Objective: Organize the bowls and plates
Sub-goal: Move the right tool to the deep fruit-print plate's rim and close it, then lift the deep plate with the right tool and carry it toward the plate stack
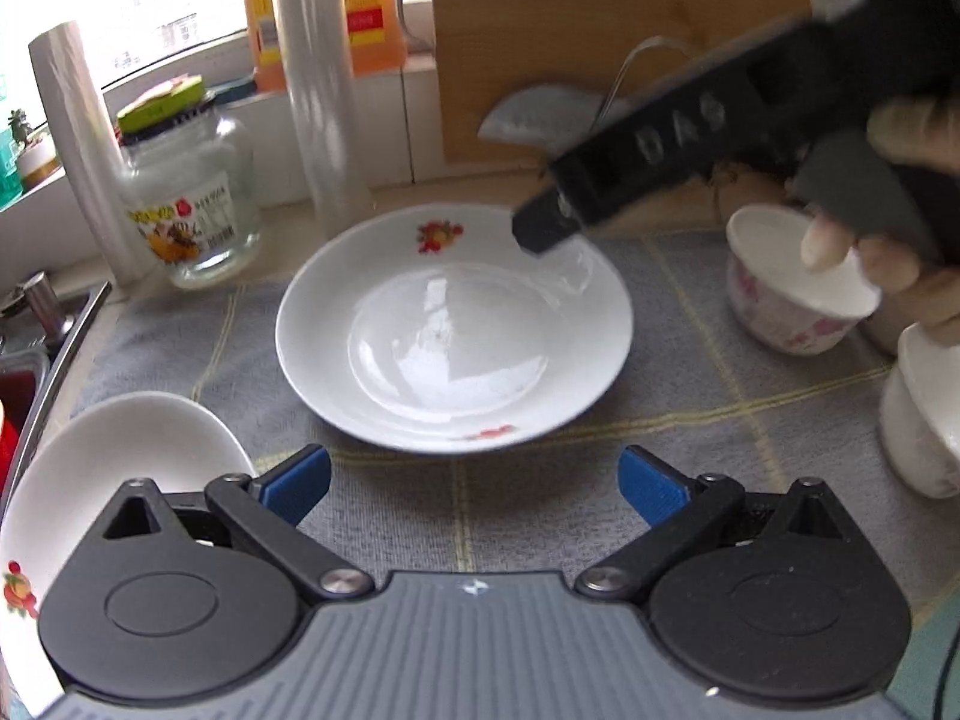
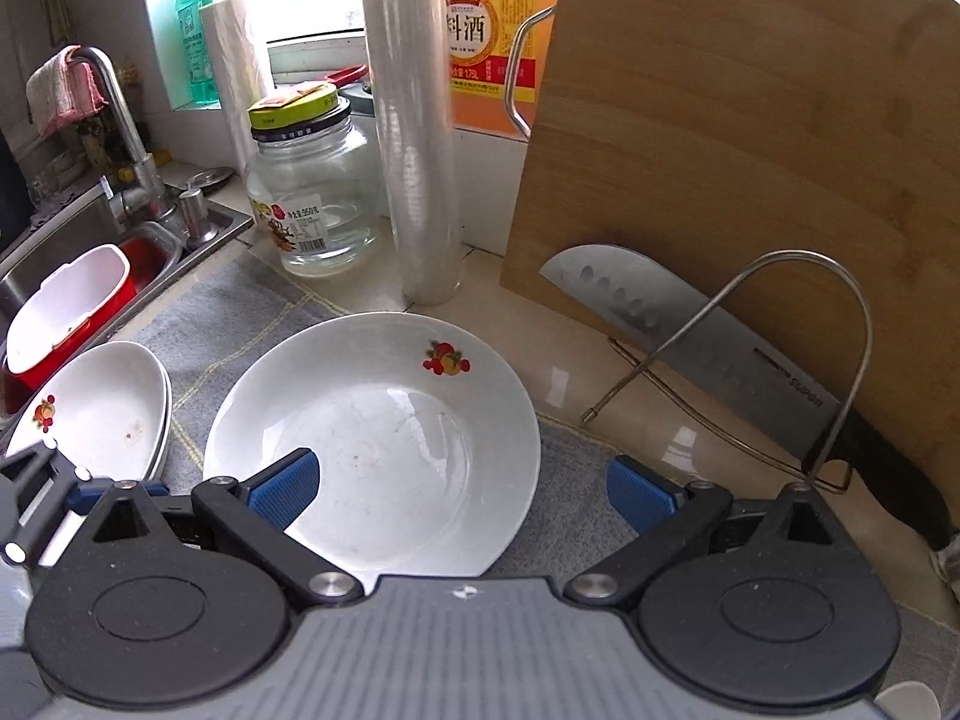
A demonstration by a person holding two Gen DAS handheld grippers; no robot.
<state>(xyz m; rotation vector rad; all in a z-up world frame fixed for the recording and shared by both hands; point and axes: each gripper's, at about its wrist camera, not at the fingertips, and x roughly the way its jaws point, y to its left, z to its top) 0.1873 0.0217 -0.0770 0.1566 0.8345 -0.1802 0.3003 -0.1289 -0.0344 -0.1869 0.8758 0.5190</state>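
Note:
A white plate with fruit prints (image 1: 454, 336) lies on a grey cloth (image 1: 738, 420). My left gripper (image 1: 474, 480) is open just short of its near rim, touching nothing. Two more stacked white plates (image 2: 102, 414) sit at the left, seen as a white plate (image 1: 114, 480) in the left wrist view. My right gripper (image 2: 462, 492) is open over the plate (image 2: 372, 438), its jaws straddling the right rim. A pink-flowered bowl (image 1: 798, 294) and a plain white bowl (image 1: 924, 414) stand at the right. The right gripper's black body (image 1: 660, 138), held by a hand, reaches over the plate's far rim.
Behind the plate stand a glass jar (image 2: 312, 192), a cling-film roll (image 2: 414, 138) and an upright cutting board (image 2: 720, 150). A cleaver (image 2: 690, 348) leans in a wire rack (image 2: 840, 360). The sink (image 2: 90, 252) with its faucet (image 2: 120, 114) lies to the left.

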